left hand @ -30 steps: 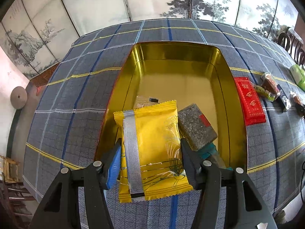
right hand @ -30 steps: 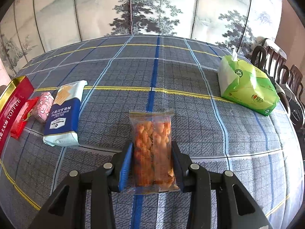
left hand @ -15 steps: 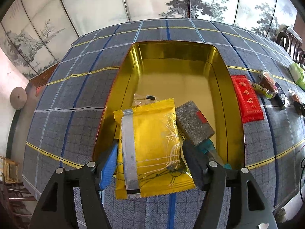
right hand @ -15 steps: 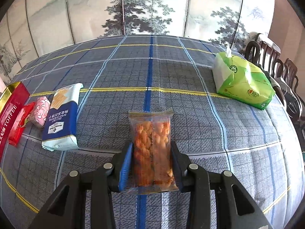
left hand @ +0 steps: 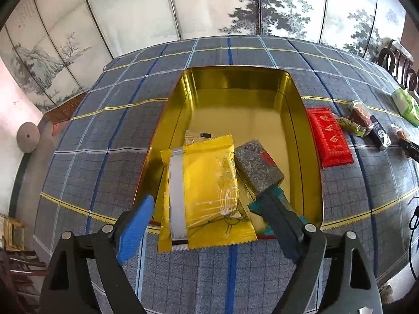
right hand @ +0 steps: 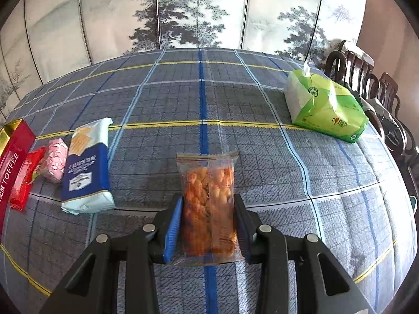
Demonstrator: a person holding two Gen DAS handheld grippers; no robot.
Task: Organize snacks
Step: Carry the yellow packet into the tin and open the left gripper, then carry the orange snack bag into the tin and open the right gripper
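A painted folding screen of misty pines runs behind a table under a blue-grey checked cloth. In the left camera's picture a gold tin fills the middle of the frame, open and mostly bare.

The left gripper stands with its jaws spread wide, clear of the yellow packet on both sides. That packet lies across the near rim of the tin, its upper half over the inside, its lower edge hanging out over the cloth. A grey speckled block rests just right of it inside the tin, and a small clear wrapper peeks out above. A red packet lies on the cloth right of the tin.

In the right camera's picture the right gripper is clamped on a clear bag of orange snacks, low in the centre of the frame. At the left edge sit a blue cracker pack, a pink sweet and the tin's red side.

The risk I see is the yellow packet. Balanced on the rim, it may tip back onto the cloth, or a jaw may catch it as the tool pulls away. The clear bag is slick and soft; a loose squeeze could let it slide, a hard one could crush what is inside. It could also land on the yellow packet and knock it out.
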